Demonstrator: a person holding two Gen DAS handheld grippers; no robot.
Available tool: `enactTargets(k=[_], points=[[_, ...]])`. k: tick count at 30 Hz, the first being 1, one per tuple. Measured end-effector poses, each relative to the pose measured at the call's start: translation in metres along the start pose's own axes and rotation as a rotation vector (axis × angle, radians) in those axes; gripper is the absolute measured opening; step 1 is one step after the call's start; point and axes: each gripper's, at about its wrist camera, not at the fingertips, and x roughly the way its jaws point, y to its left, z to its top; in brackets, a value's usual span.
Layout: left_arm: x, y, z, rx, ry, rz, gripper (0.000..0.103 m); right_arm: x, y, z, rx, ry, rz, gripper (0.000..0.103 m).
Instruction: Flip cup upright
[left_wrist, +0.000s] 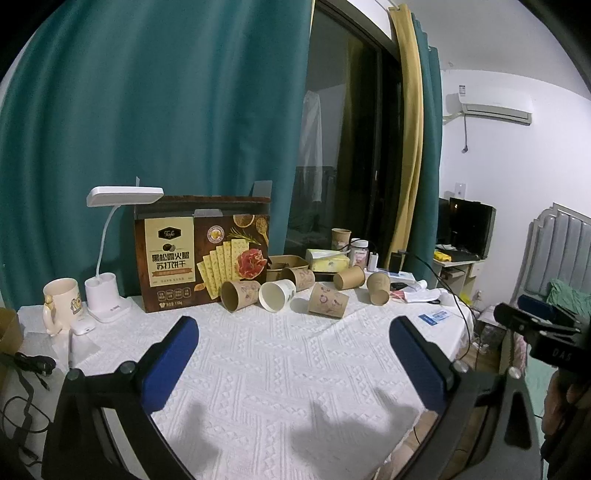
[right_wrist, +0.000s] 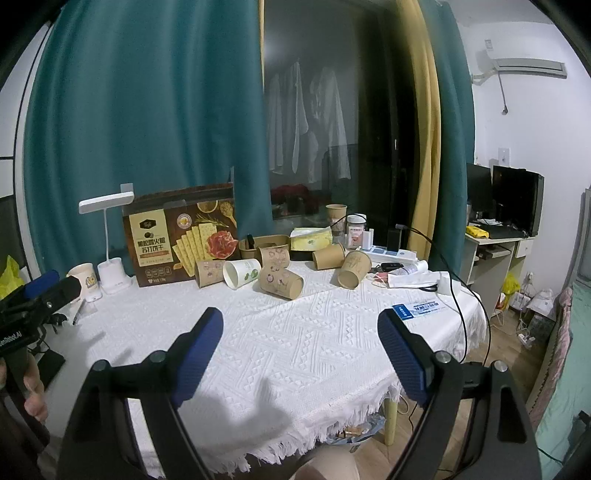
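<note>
Counter (left_wrist: 295, 369) under white woven cloth. Tall brown cracker box (left_wrist: 203, 254) stands at back left. Before it, several brown paper cups (left_wrist: 240, 294) and one white paper cup (left_wrist: 276, 295) lie tipped on their sides, in a loose row. Left gripper (left_wrist: 295, 343) and right gripper (right_wrist: 300, 334) hover over bare cloth nearer the camera, fingers (right_wrist: 199, 354) spread wide, holding nothing.
</note>
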Motion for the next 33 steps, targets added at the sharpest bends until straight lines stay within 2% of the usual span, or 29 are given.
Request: enactTargets(k=[33], points=[[-0.0012, -0.0027, 0.0001, -0.006, 0.0, -0.004, 0.103, -0.0019, 0.0032, 0.0002, -0.008, -0.007, 0.007, 0.084]])
